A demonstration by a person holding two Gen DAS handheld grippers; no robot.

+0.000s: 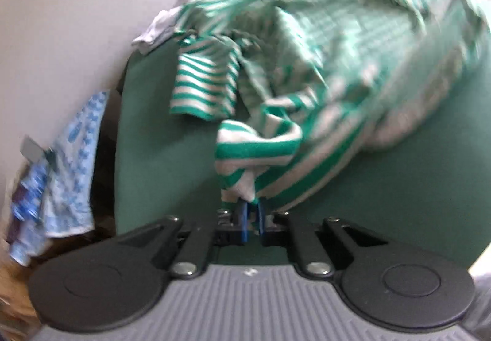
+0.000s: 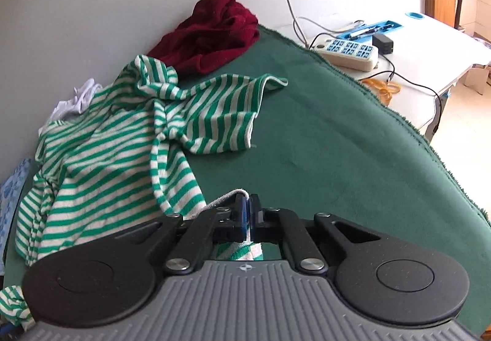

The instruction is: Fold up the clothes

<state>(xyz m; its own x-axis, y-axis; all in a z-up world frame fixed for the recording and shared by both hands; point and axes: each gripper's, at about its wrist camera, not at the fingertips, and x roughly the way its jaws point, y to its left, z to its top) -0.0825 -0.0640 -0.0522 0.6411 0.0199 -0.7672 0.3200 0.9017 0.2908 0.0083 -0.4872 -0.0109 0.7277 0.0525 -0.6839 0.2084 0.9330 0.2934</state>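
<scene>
Fold barely begun, by the look of it. Striped shirt (image 2: 101, 156) crumpled on the green cloth (image 2: 322, 156), sleeves twisted, body bunched, no flat panel and no crease yet. Judged as the spreading-out step: two edges gripped, ready to pull the fabric straight. Left to do: flatten, fold sleeves in, fold body. Red garment (image 2: 211, 34) heaped at the far edge of the cloth, white garment (image 2: 76, 100) peeking out behind the shirt, both untouched.

Left gripper (image 1: 250, 209) pressed nearly together, pinching a bunched fold of the shirt (image 1: 254, 150); fabric rising straight out of the fingertips and running away across the cloth into a blurred mass. Left view smeared, so details of the far part unclear.

Right gripper (image 2: 248, 207) pressed together on a thin pale hem of the shirt; hem curving out to the left of the fingers, more striped fabric showing beneath the jaws. Bulk of the shirt left of this gripper on the cloth, one sleeve flung toward the red garment.

Power strip (image 2: 346, 51) on the white table beyond the cloth, well apart from everything.
</scene>
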